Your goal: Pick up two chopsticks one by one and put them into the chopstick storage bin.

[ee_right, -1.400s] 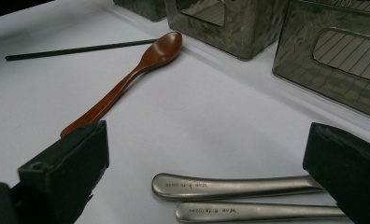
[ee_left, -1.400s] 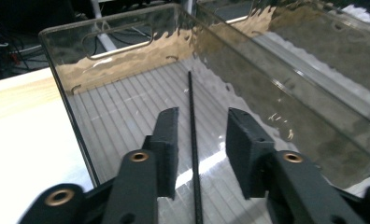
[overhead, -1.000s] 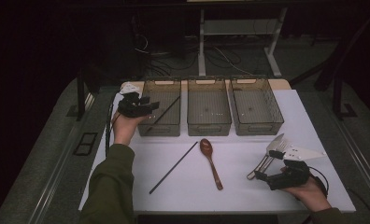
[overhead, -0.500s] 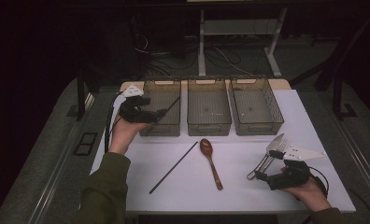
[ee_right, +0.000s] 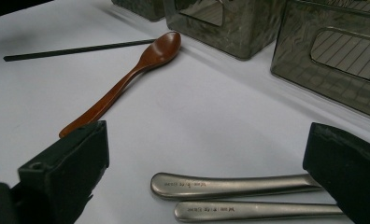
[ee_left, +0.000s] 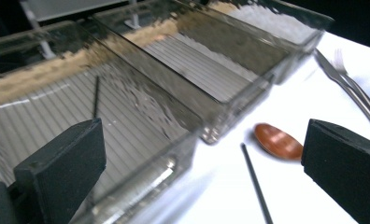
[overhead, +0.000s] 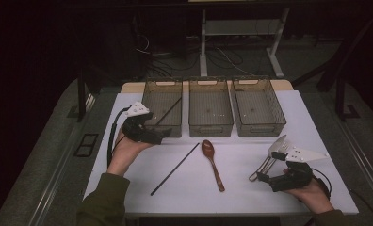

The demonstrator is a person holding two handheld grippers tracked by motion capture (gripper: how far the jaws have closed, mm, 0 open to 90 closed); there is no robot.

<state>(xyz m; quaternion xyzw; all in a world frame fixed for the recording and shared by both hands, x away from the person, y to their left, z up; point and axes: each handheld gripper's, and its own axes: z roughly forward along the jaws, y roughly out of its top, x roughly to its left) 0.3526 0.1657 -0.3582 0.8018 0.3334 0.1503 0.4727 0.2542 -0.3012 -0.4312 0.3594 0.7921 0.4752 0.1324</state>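
- Small engraved lettering, unreadable, is being shown on two matte steel utensil handles [ee_right: 234, 185].
- Left gripper [ee_left: 202, 172] and right gripper [ee_right: 206, 172] are being held open, empty.
- Glossy brown wooden spoon [overhead: 212, 162] is lying beside thin black chopstick [overhead: 175, 168].

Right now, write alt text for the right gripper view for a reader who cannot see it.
The right tool hangs open over a white table, its two black jaws on either side of two steel utensil handles lying side by side. Beyond lie a brown wooden spoon and a black chopstick, with grey mesh bins behind.
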